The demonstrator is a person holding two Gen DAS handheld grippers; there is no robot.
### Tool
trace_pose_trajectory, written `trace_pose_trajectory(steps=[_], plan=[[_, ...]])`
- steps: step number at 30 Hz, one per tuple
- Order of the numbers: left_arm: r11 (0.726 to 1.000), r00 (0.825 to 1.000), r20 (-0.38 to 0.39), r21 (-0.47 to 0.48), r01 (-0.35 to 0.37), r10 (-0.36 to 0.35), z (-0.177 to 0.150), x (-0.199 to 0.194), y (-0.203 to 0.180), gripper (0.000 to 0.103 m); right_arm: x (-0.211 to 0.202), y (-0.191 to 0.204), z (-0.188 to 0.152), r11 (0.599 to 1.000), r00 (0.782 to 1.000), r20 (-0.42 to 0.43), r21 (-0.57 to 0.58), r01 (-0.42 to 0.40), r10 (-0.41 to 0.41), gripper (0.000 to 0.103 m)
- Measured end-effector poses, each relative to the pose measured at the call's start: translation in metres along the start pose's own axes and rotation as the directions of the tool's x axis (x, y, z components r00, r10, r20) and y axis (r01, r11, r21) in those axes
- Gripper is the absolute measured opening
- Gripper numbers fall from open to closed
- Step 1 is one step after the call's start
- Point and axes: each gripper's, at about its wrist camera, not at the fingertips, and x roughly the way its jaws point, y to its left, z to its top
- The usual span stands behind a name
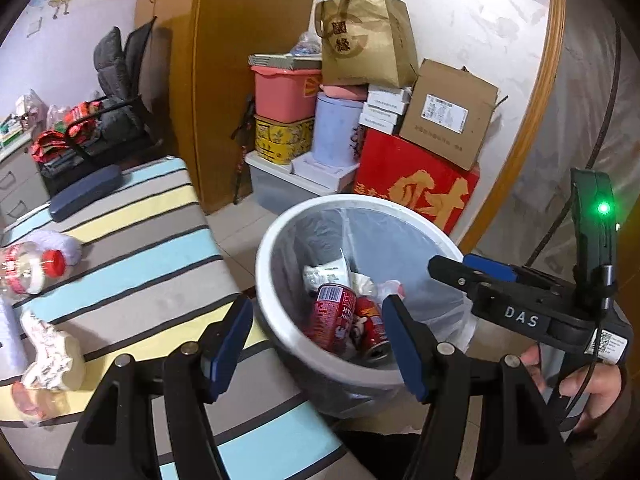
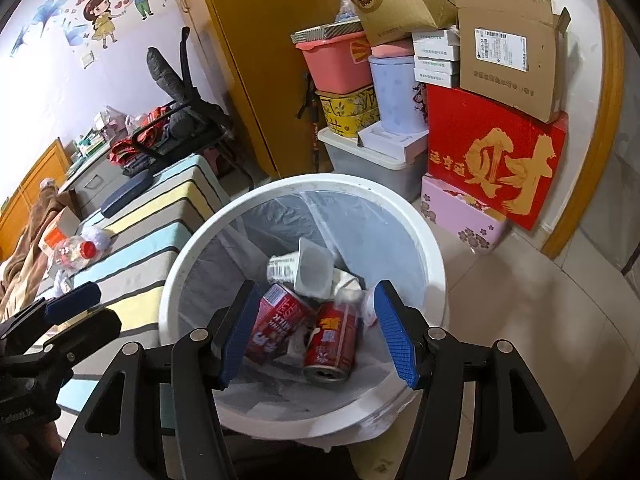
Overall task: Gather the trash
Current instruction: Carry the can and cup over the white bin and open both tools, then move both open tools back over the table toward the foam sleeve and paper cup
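The right gripper (image 2: 316, 334) hangs over the bin (image 2: 434, 264), tilted down into it, its blue-padded jaws spread wide with nothing between them. Seen through that gap, two red cans lie on the liner: one can (image 2: 276, 326) toward nine o'clock, the other can (image 2: 332, 340) at the centre with its open end facing six o'clock. Just beyond them, toward twelve o'clock, a white cup (image 2: 310, 270) lies on its side, touching crumpled white paper.

The left gripper (image 1: 318, 346) is also wide apart and holds nothing. It is held lower and flatter, its left finger over the edge of the striped cushion (image 1: 160, 248) and its right finger over the bin's near rim (image 1: 264, 264). In its view the right gripper (image 1: 452, 270) enters from three o'clock, reaching over the bin's far side, with the person's hand (image 1: 580, 384) wrapped round its handle at four o'clock and a green light glowing on its body.

On the cushion, out at nine o'clock from the left gripper, a clear plastic bottle (image 1: 24, 268) with a red cap lies on its side, and a crumpled wrapper (image 1: 52, 356) sits nearer, at about eight o'clock. A dark blue case (image 1: 86, 192) rests at the cushion's far end.

Behind the bin, toward twelve and one o'clock, boxes are stacked against the wall: a red box (image 2: 496, 160) with gold lettering, a cardboard box (image 2: 508, 48) on top, a pink tub (image 2: 336, 64) and a brown paper bag (image 1: 366, 40).
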Motion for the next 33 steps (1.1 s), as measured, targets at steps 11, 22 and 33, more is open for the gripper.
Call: trace_pose_trajectory(steps=[11, 22, 33], plan=[[0.998, 0.997, 0.052, -0.043, -0.046, 0.048, -0.01, -0.037, 0.03, 0.069, -0.014, 0.029, -0.004, 0.998, 0.998, 0.044, -0.029, -0.047, 0.048, 0.061], [0.985, 0.985, 0.076, -0.089, -0.148, 0.155, -0.027, -0.067, 0.069, 0.069, -0.015, 0.067, -0.01, 0.991, 0.992, 0.056, -0.083, -0.105, 0.109, 0.061], [0.945, 0.961, 0.09, -0.225, -0.236, 0.261, -0.048, -0.101, 0.138, 0.069, -0.003, 0.119, -0.019, 0.966, 0.98, 0.019, -0.17, -0.194, 0.2, 0.061]])
